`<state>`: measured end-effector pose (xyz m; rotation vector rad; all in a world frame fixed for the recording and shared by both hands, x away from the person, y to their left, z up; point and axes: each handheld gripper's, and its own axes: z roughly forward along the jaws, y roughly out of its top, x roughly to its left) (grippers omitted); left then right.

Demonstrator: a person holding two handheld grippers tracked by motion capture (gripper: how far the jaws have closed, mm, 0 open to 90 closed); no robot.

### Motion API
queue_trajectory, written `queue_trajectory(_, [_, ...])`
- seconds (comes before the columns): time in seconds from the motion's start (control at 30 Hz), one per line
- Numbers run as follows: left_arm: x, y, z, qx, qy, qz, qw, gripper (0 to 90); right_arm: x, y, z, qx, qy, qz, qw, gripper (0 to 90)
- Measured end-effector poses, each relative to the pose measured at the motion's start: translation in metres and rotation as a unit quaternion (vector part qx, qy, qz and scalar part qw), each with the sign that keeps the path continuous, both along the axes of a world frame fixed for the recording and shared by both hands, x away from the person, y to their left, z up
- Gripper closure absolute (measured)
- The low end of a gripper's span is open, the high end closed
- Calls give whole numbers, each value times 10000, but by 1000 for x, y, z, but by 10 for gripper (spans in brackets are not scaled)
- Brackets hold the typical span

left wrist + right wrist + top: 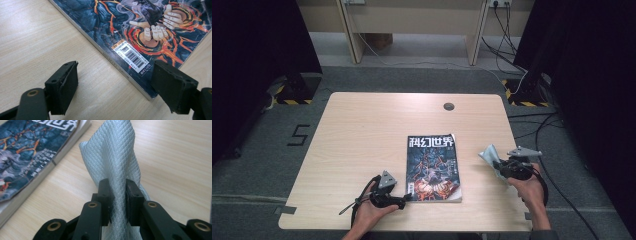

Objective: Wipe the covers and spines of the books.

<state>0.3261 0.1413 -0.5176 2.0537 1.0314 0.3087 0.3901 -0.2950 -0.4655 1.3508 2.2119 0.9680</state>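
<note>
- R gripper [117,202]: jaws clamped on a pale quilted cloth [112,155]; fabric pinched between the pads, most of it standing up past the tips, a bit trailing below.
- In high view the cloth [489,154] sticks out ahead of the R gripper [503,166], off the table [362,130], just right of the magazine [433,167].
- L gripper [113,85]: jaws wide apart, nothing between them but bare wood; magazine's spine corner [150,96] sits just ahead of and inside the right-hand pad, not touching as far as I can tell.
- Likely job: wipe the magazine cover w/ the cloth while L steadies it.
- Risks, judged from here:
  - Grip is on a narrow fold only; dragging across the glossy cover could pull the cloth out of the pads.
  - Loose upper part may flop or bunch, so the pads, not the fabric, scrape the cover.
  - Magazine is unheld; a sideways wipe could slide or spin it toward the near edge.
  - If L closes on the corner at this angle it may curl or crease the cover, or nudge the spine away instead of catching it.
</note>
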Motion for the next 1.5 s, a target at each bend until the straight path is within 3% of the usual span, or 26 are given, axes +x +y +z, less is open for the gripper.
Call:
queue_trajectory(0.17, [0,0,0,9,6,-9,10000,207,-1,-1,-6,-64,99,-31,9999,771])
queue_trajectory(0.4, [1,1,0,18,19,19,10000,207,0,9,-15,-250,277,165,9992,765])
queue_trajectory(0.7, [3,5,1,37,32,93,9999,207,2,15,-23,-651,452,229,9966,729])
queue_trajectory(0.83, [4,7,1,41,55,136,9999,207,3,15,-25,-558,515,71,9971,598])
queue_trajectory(0.9, [5,9,1,47,52,159,9998,208,2,17,-21,-395,484,-65,9980,504])
queue_trajectory(0.93, [6,9,1,48,57,161,9998,207,2,19,-17,-291,398,-115,9987,477])
queue_trajectory(0.97, [6,10,1,61,63,157,9998,207,2,24,-8,-199,151,-189,9995,436])
queue_trajectory(1.03, [6,10,1,58,63,171,9998,207,1,29,-4,-130,103,-203,9997,422])
queue_trajectory(1.2, [7,11,1,52,70,198,9998,207,-3,60,1,1,-8,336,9994,370])
queue_trajectory(1.33, [9,13,2,78,82,171,9998,206,-7,93,-7,-102,163,734,9971,348])
queue_trajectory(1.5, [9,13,2,65,82,173,9998,206,-10,119,-18,-275,318,970,9944,328])
